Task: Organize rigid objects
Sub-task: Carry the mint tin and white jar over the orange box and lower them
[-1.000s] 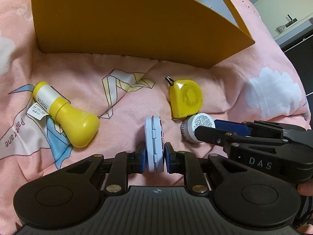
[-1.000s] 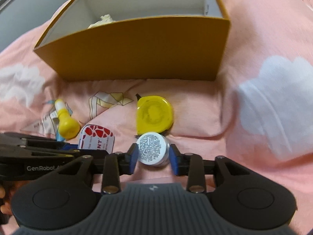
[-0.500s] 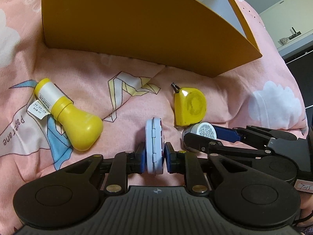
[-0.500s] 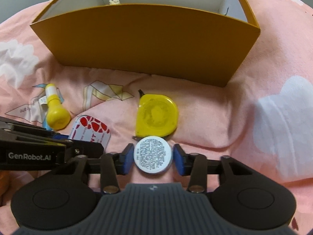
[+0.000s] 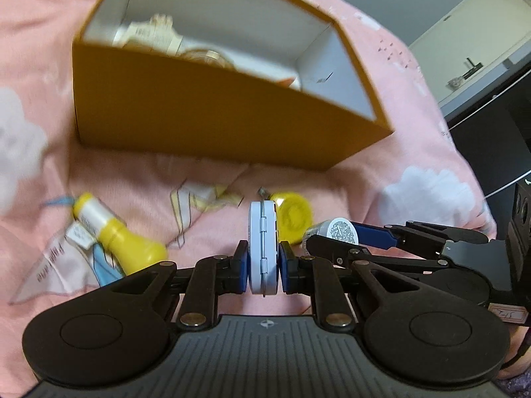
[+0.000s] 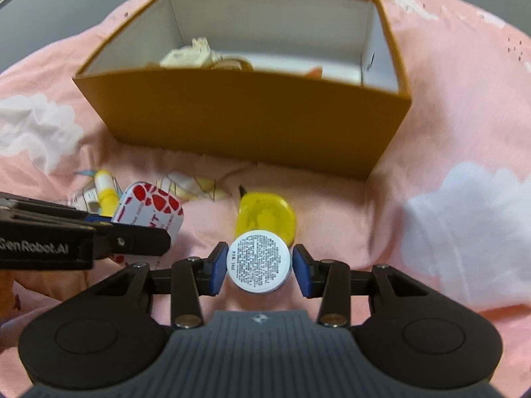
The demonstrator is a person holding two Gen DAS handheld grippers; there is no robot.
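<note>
My left gripper (image 5: 263,262) is shut on a flat white tin (image 5: 263,248) held on edge above the bedding; its red-patterned face shows in the right wrist view (image 6: 149,209). My right gripper (image 6: 260,265) is shut on a small round silver jar (image 6: 259,262), also seen in the left wrist view (image 5: 335,232). An open mustard-yellow box (image 6: 245,116) stands ahead of both, with several items inside. A yellow tape measure (image 6: 265,215) and a yellow bottle (image 5: 119,238) lie on the pink bedding below.
The pink cloud-print bedding (image 6: 464,182) is soft and wrinkled around the box. The two grippers are close side by side. A dark cabinet and a counter (image 5: 481,76) stand at the far right beyond the bed.
Both grippers have lifted with their objects; the box interior has come into view and the tape measure and bottle now lie lower and farther off.
</note>
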